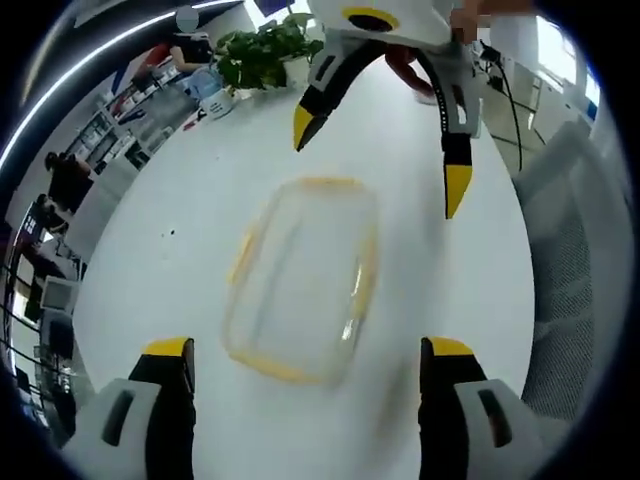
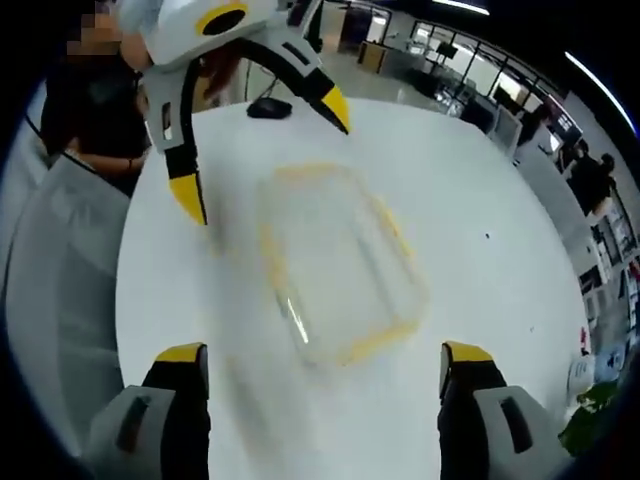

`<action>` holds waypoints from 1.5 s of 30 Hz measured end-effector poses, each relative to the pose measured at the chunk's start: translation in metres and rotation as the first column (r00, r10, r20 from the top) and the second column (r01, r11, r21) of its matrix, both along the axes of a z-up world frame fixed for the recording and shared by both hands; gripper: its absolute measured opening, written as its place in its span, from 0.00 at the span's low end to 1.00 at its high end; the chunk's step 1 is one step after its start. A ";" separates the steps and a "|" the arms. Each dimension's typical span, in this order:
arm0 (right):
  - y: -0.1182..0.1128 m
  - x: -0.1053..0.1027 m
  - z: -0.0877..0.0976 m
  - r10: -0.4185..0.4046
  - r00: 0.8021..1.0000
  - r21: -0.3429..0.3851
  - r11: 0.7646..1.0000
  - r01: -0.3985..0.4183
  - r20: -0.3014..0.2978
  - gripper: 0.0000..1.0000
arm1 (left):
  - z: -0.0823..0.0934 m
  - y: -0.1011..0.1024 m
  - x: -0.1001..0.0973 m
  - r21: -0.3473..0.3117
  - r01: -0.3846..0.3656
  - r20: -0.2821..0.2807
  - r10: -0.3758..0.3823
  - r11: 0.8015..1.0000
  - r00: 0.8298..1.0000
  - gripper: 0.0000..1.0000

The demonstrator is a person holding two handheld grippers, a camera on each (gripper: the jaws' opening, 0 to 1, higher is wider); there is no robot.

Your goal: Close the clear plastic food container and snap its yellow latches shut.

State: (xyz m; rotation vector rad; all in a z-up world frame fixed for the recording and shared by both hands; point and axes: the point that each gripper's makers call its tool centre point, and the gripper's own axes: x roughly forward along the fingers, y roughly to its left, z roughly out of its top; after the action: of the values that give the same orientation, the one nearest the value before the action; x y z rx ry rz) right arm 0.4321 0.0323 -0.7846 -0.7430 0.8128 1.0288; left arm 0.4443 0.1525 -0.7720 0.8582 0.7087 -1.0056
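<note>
A clear plastic food container (image 1: 303, 283) with a yellow rim and yellow latches lies on the white table (image 1: 190, 200), blurred by motion. My left gripper (image 1: 308, 352) is open just short of its near end. Beyond its far end hovers my right gripper (image 1: 380, 160), open, yellow tips pointing down. In the right gripper view the same container (image 2: 340, 265) lies ahead of my open right gripper (image 2: 322, 360), and my left gripper (image 2: 265, 155) hangs open beyond it. I cannot tell whether the lid is seated or the latches snapped.
A potted plant (image 1: 265, 50) stands at the table's far edge, with shelves and people beyond. A grey mesh chair (image 1: 575, 260) is beside the table. A dark mouse-like object (image 2: 270, 108) lies on the table near a person (image 2: 95, 110).
</note>
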 end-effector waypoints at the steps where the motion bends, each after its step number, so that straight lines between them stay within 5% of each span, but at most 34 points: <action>1: 0.000 -0.001 0.001 -0.010 1.000 0.010 1.000 0.010 0.003 0.98 | 0.002 0.000 -0.002 -0.006 0.000 0.006 0.001 1.000 1.000 0.96; 12: -0.006 -0.021 0.011 -0.100 0.994 0.083 0.992 0.097 0.038 0.97 | 0.012 0.012 -0.021 -0.094 -0.090 0.033 0.093 0.992 0.995 0.95; 23: -0.006 -0.030 0.028 -0.215 0.975 0.206 0.958 0.201 0.052 0.98 | 0.021 0.014 -0.039 -0.208 -0.163 0.036 0.174 0.965 0.984 0.95; 37: -0.013 -0.059 0.031 -0.277 0.959 0.288 0.925 0.248 0.065 0.98 | 0.027 0.032 -0.068 -0.318 -0.232 0.018 0.250 0.919 0.968 0.96; 45: -0.021 -0.071 0.034 -0.294 0.952 0.310 0.916 0.255 0.085 0.98 | 0.025 0.038 -0.086 -0.332 -0.232 0.028 0.255 0.914 0.966 0.95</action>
State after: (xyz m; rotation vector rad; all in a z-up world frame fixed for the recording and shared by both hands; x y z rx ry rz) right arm 0.3608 0.0114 -0.7511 -0.4186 0.6114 0.8140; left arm 0.3583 0.1906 -0.7468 0.4982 0.5521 -0.8329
